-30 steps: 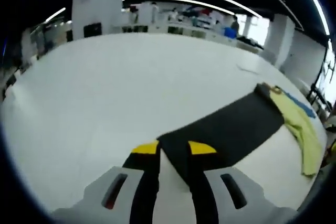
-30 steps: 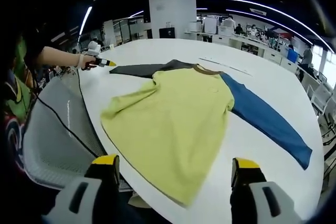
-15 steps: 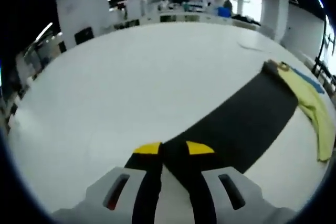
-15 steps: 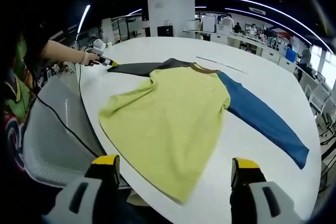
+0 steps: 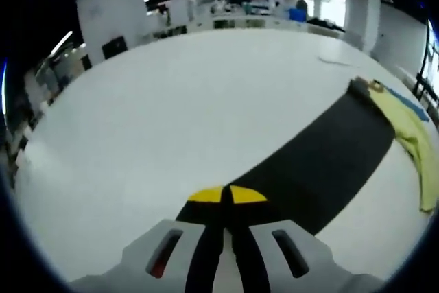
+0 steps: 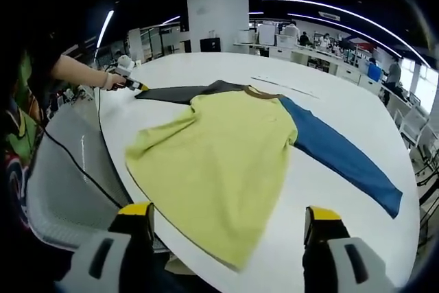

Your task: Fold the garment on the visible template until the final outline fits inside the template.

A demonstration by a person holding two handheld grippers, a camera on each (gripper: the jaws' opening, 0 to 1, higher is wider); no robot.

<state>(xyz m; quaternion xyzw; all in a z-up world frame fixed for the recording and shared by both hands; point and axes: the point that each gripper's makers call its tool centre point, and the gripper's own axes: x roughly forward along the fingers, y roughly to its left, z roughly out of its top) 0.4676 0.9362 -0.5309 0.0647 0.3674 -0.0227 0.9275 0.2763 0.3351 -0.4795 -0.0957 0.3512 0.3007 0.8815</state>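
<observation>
Yellow-green knit fabric forms the body of the long-sleeved garment (image 6: 219, 162), which lies spread flat on the white round table (image 6: 343, 108), hem toward the near table edge, collar away. One sleeve is dark grey cloth (image 5: 322, 156); the other is blue cloth (image 6: 339, 162), extended flat to the side.

The left gripper (image 5: 226, 195) has its yellow-tipped jaws pressed together on the cuff end of the dark grey sleeve, as seen in the left gripper view. The right gripper (image 6: 230, 217) has its jaws spread wide, holding nothing, above the hem. No template outline can be made out on the table.

Judged step: first fold, sleeve secured. The next move calls for carrying the grey sleeve across onto the garment body, cuff kept flat and without dragging the body toward the table edge.
</observation>
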